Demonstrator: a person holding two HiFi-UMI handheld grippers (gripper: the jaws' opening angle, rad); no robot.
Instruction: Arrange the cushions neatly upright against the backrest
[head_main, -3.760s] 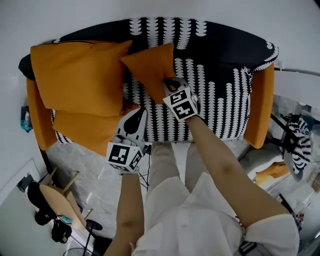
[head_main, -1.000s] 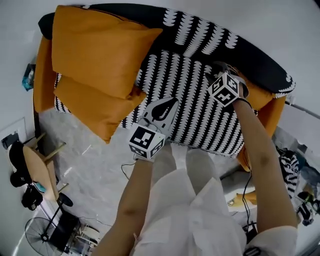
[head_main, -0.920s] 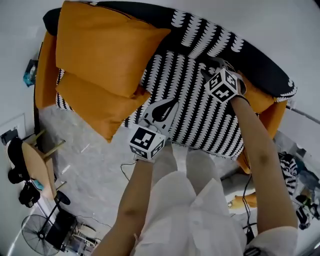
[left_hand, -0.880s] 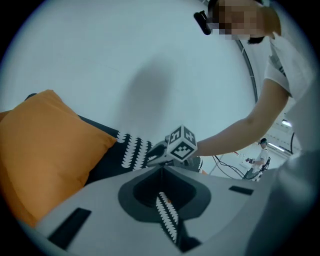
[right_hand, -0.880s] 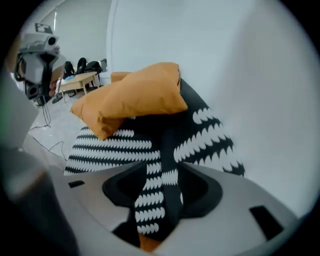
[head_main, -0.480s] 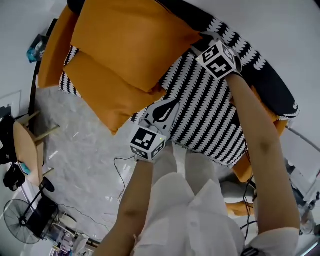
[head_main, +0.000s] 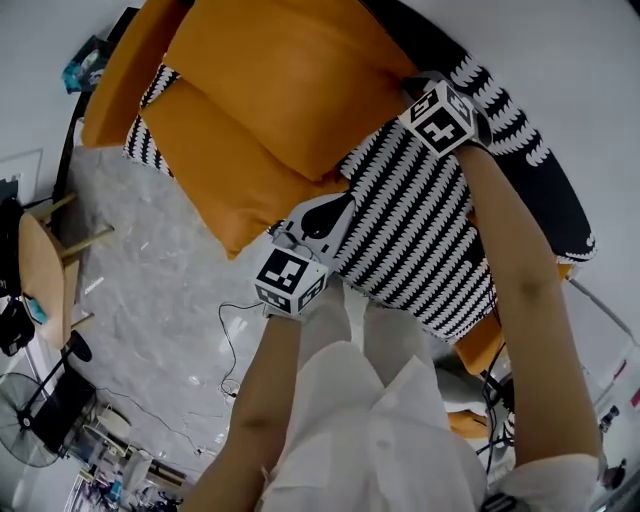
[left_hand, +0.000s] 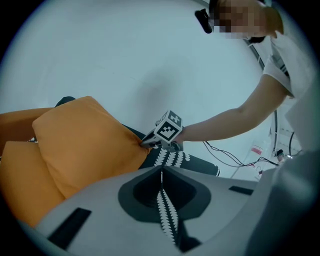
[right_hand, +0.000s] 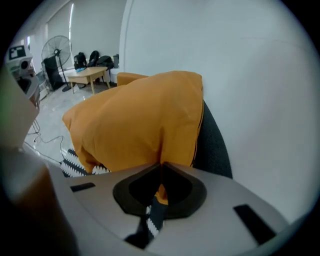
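So the right gripper (head_main: 408, 88) had just clamped its fingers closed on the orange cushion (head_main: 290, 80) corner, about 1 o'clock in the head view. The left gripper (left_hand: 161, 171) had its fingers closed and empty.

White short-sleeved shirt (head_main: 385, 425); left tongs (head_main: 350, 198), right tongs (head_main: 408, 86) grey, black-white marker cubes (head_main: 290, 281).

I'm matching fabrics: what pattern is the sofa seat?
Black with rows of white scallop-like marks; the sofa seat shows best in the head view.
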